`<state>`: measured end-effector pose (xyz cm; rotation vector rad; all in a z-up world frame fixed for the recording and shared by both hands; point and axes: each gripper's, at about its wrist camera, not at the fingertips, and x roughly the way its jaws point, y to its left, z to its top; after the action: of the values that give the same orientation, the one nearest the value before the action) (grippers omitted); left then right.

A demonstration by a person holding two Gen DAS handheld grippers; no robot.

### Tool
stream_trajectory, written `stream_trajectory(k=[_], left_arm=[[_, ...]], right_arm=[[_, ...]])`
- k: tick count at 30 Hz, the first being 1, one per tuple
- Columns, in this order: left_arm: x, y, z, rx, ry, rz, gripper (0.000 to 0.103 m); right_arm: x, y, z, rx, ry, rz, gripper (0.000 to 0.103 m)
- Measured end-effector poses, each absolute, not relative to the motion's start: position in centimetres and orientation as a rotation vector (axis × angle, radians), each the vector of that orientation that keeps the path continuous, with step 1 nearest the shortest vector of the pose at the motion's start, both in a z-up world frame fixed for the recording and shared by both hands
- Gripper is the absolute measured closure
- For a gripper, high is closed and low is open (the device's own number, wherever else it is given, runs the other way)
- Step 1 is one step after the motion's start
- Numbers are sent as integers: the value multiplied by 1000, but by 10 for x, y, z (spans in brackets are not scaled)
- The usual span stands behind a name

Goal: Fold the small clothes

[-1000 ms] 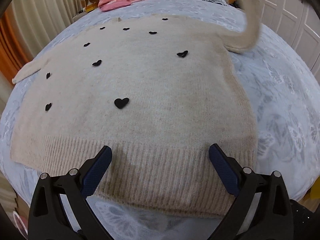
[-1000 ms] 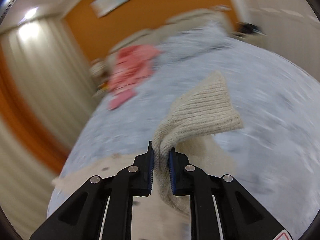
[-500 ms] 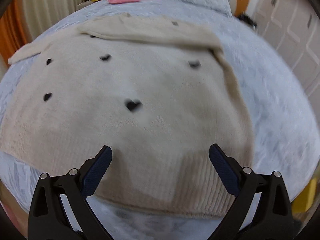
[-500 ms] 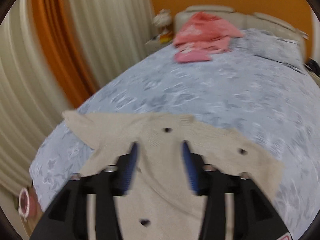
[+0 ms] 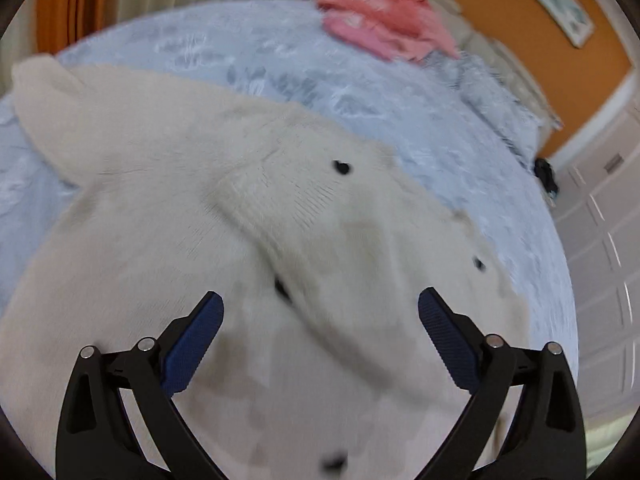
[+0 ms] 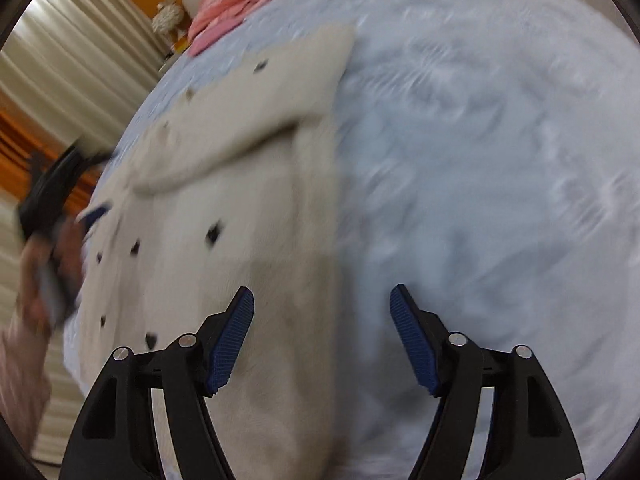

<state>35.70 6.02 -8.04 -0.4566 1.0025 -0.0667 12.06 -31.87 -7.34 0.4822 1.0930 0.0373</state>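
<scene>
The cream knitted sweater with black hearts [image 5: 248, 208] lies flat on the pale blue quilted bed [image 6: 480, 160], one sleeve already across its chest; the left gripper [image 5: 320, 320] hangs wide and empty above that sleeve, its jaws having just narrowed slightly; the right gripper [image 6: 322, 320], jaws just opened wide and empty, straddles the sweater's side edge, apparently to take the next fold.

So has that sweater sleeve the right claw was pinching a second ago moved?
Yes. The sleeve now lies folded across the cream sweater on the blue bedspread, no longer lifted. The right claw has just been opening, with nothing between its pads.

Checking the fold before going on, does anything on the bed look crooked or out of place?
One sleeve lies folded across the beige sweater; the other sticks out unfolded. A pink garment sits heaped near the pillows.
</scene>
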Motion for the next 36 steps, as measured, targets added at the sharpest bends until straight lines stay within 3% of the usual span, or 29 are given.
stream_trajectory(k=[1, 2, 3, 4, 5, 8, 10, 14, 16, 19, 20, 23, 24, 26, 27, 31, 33, 36], left_arm=[[366, 62, -89, -465, 1023, -49, 44], [377, 62, -101, -466, 1054, -2, 59], [379, 64, -102, -463, 1044, 39, 80], [380, 65, -101, -474, 1010, 49, 92], [380, 65, -97, -498, 982, 23, 93], [371, 65, -81, -496, 890, 15, 93], [368, 66, -91, -485, 922, 3, 93], [362, 64, -109, -460, 924, -4, 90], [359, 70, -110, -488, 912, -12, 89], [360, 76, -112, -512, 911, -22, 89], [360, 77, -112, -520, 911, -25, 89], [362, 79, -114, -534, 907, -31, 89], [362, 79, -114, -542, 906, -33, 89], [361, 81, -113, -558, 902, -41, 89], [361, 81, -112, -567, 899, -49, 89], [360, 82, -117, -565, 887, -87, 83], [356, 77, -119, -538, 861, -110, 79], [352, 66, -119, -475, 825, -107, 73]], right_arm=[[121, -314, -74, 447, 1080, 28, 31], [121, -303, -73, 402, 1070, 44, 33], [123, -298, -74, 387, 1065, 62, 52], [127, -293, -73, 388, 1062, 96, 73], [129, -293, -73, 403, 1074, 113, 95], [121, -311, -47, 443, 979, 90, 96], [110, -329, -42, 461, 949, 34, 97], [101, -363, -84, 559, 1051, -28, 98], [111, -358, -63, 485, 1030, -45, 92], [146, -342, -21, 289, 919, -64, 68], [163, -338, -18, 237, 917, -55, 56], [220, -322, -39, 79, 976, -38, 53], [234, -320, -52, 70, 1011, -19, 58], [252, -321, -63, 111, 1051, 35, 82], [257, -325, -56, 144, 1020, 33, 87], [238, -372, -40, 398, 880, -75, 90], [235, -387, -70, 466, 957, -131, 95], [228, -388, -72, 450, 963, -102, 91]])
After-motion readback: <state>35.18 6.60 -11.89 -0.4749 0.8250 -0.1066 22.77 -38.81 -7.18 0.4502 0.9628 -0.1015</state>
